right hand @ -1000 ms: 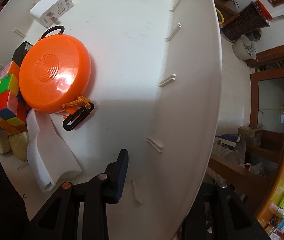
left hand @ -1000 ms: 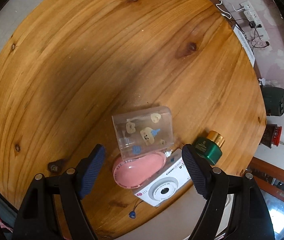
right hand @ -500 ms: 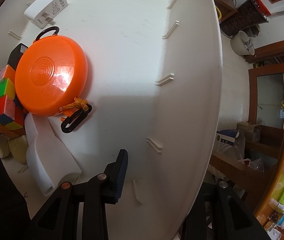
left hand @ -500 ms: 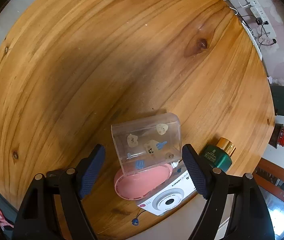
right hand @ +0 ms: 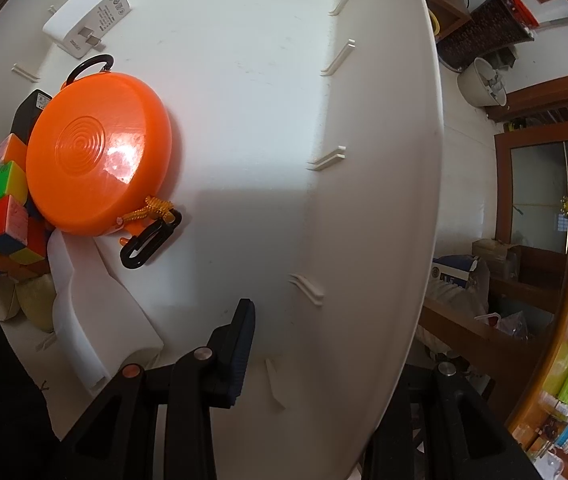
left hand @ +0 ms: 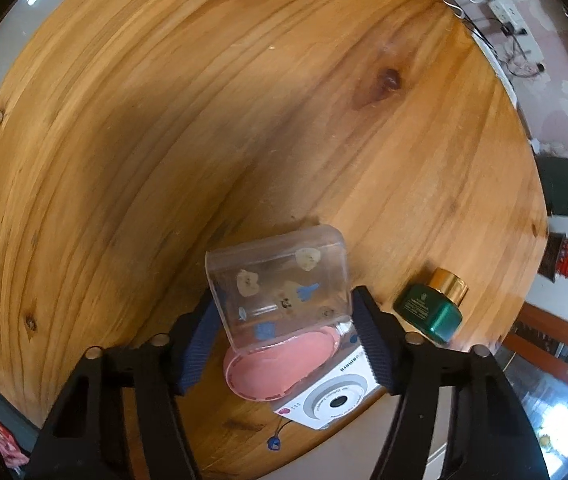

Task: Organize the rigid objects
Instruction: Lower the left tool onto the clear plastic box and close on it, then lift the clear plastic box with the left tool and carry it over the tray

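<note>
Wooden tabletop (left hand: 244, 120) carries the remaining clutter. Left tongs (left hand: 282, 340) closing around clear plastic case (left hand: 280, 284), which leans on pink dish (left hand: 280, 364) over toy camera (left hand: 332, 396). Right tongs (right hand: 324, 352) pinch white bin (right hand: 424, 200) wall, likely steadying it.

White bin (right hand: 384, 160) wall clamped by the right gripper (right hand: 324, 352) at 6 o'clock. Orange disc (right hand: 100, 152) at 9 o'clock, cube (right hand: 0, 216) beside it; charger (right hand: 88, 20) at 11 o'clock.
</note>
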